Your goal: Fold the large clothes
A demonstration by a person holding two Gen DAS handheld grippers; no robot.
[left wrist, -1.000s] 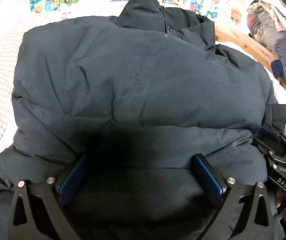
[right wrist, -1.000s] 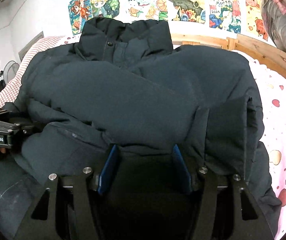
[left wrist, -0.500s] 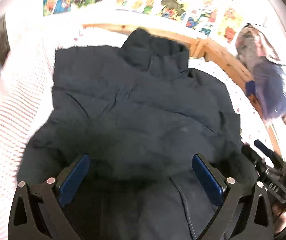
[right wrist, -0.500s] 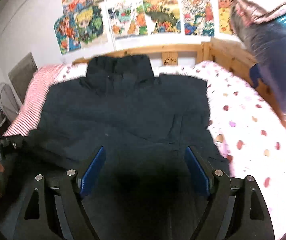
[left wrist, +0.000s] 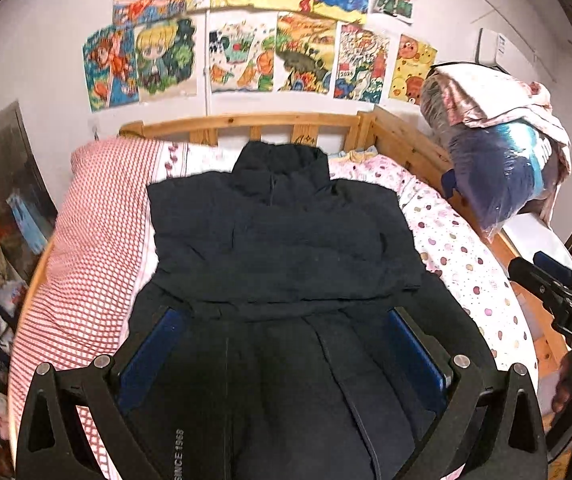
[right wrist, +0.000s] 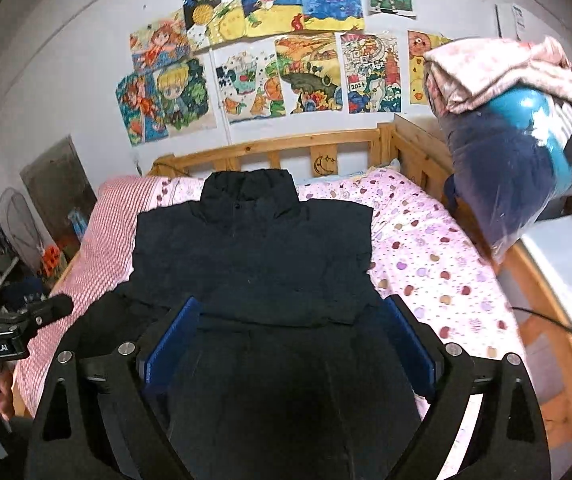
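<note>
A dark navy puffer jacket [left wrist: 282, 248] lies flat on the bed, collar [left wrist: 280, 164] toward the headboard, sleeves tucked in so it forms a rough rectangle. My left gripper [left wrist: 284, 314] hovers open above its lower half, nothing between the blue pads [left wrist: 154, 344]. My right gripper [right wrist: 291, 304] is also open over the jacket [right wrist: 254, 248], above its hem end. Each gripper shows in the other's view: the right gripper [left wrist: 558, 300] at the far right, the left gripper [right wrist: 22, 320] at the far left, each held by a hand.
The bed has a pink dotted sheet [right wrist: 426, 256] on the right and a red-checked cover [left wrist: 94, 232] on the left. A wooden headboard [left wrist: 246, 128] and side rail [right wrist: 418, 160] bound it. A bagged bundle of bedding [right wrist: 518, 152] sits at right. Floor clutter [right wrist: 14, 256] at left.
Both grippers have pulled back and risen away from the jacket, so the whole bed now shows. The right gripper's jaws have spread wider. The jacket stays in place.
</note>
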